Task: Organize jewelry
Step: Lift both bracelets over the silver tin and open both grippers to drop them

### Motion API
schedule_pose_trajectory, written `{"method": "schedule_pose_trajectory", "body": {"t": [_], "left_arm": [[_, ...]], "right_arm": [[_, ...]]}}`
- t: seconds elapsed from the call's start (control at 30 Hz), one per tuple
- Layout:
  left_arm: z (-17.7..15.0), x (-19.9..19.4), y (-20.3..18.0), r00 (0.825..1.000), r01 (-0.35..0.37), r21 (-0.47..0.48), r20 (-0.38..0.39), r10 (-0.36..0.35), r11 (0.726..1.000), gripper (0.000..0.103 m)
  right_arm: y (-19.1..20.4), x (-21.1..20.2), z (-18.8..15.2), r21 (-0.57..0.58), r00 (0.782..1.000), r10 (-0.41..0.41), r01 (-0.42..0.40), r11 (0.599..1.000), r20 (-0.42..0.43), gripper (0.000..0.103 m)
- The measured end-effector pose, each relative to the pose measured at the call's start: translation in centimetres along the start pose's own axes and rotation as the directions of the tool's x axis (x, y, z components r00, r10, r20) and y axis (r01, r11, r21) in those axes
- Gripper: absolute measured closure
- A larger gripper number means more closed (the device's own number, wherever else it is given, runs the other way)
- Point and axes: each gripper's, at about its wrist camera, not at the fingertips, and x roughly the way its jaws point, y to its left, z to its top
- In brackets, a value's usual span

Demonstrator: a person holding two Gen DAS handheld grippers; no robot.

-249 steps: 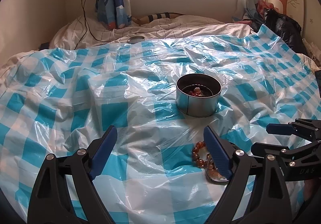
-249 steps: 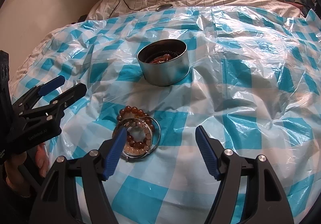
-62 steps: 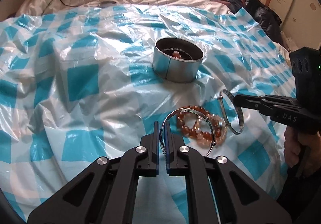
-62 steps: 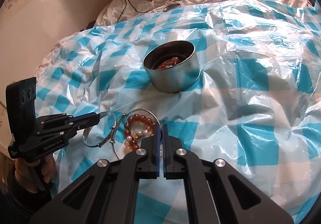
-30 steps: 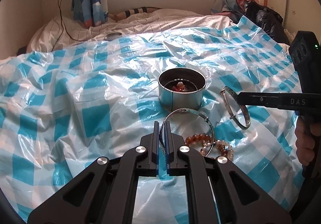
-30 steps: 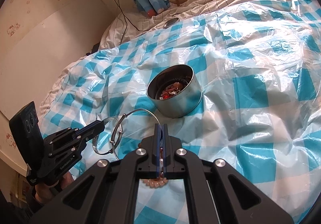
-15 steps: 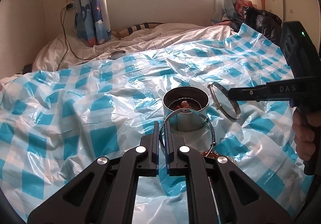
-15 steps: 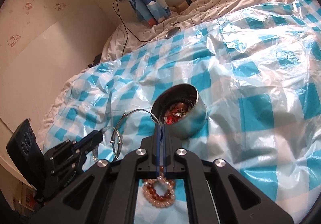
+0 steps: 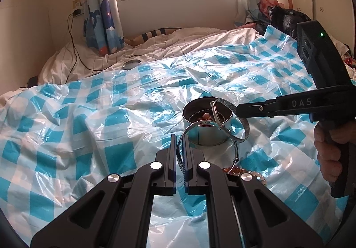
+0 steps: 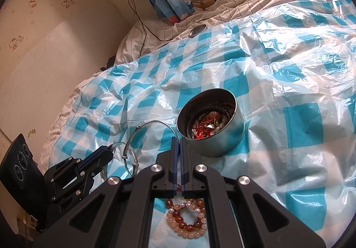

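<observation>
A round metal tin (image 9: 207,124) (image 10: 212,123) with beads and jewelry inside stands on the blue-checked plastic sheet. My left gripper (image 9: 179,142) is shut on a silver bangle (image 9: 234,148), held in the air in front of the tin; the gripper also shows in the right wrist view (image 10: 109,150). My right gripper (image 10: 178,143) is shut on a thin silver bangle (image 10: 151,124), held left of the tin; from the left wrist view (image 9: 237,111) that bangle (image 9: 244,124) hangs over the tin's rim. Amber and pearl bead bracelets (image 10: 187,221) (image 9: 244,172) lie on the sheet below.
The checked plastic sheet (image 9: 89,114) covers a bed, crumpled in ridges. A small round lid (image 9: 131,64) and a charger cable (image 9: 74,48) lie at the back by the curtain. A black bag (image 9: 287,19) sits at the back right.
Both grippers shut on bangles and lifted them off the bead bracelets. Over the last second both rose and moved toward the tin; the right bangle now overlaps its rim.
</observation>
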Motion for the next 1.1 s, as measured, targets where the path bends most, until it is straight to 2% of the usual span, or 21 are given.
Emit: {"method": "schedule_pose_trajectory", "body": {"t": [0.4, 0.5, 0.6, 0.77, 0.97, 1.1], "left_arm": [[0.0, 0.0, -0.1, 1.0, 0.01, -0.003, -0.01, -0.01, 1.0, 0.098], [0.3, 0.7, 0.3, 0.998, 0.053, -0.038, -0.022, -0.054, 0.998, 0.098], [1.1, 2.1, 1.6, 0.989, 0.138, -0.132, -0.036, -0.144, 0.982, 0.098], [2.6, 5.1, 3.5, 0.983, 0.163, -0.232, -0.05, -0.179, 0.959, 0.098], [4.3, 8.8, 3.3, 0.979, 0.167, -0.253, -0.075, -0.192, 0.953, 0.098], [5.5, 11.0, 2.2, 0.973, 0.183, -0.228, -0.097, -0.21, 0.956, 0.098]], "right_arm": [[-0.4, 0.3, 0.1, 0.014, 1.0, 0.0, 0.0, 1.0, 0.002, 0.1], [-0.9, 0.0, 0.4, 0.029, 1.0, -0.009, 0.008, 1.0, 0.021, 0.1], [-1.2, -0.9, 1.1, 0.025, 0.995, -0.074, 0.073, 0.997, 0.072, 0.1], [-1.8, -1.7, 2.0, 0.009, 0.977, -0.175, 0.175, 0.984, 0.125, 0.1], [-2.1, -0.9, 2.4, -0.011, 0.965, -0.223, 0.227, 0.974, 0.135, 0.1], [-2.3, -0.7, 2.4, -0.019, 0.957, -0.255, 0.26, 0.965, 0.139, 0.1]]}}
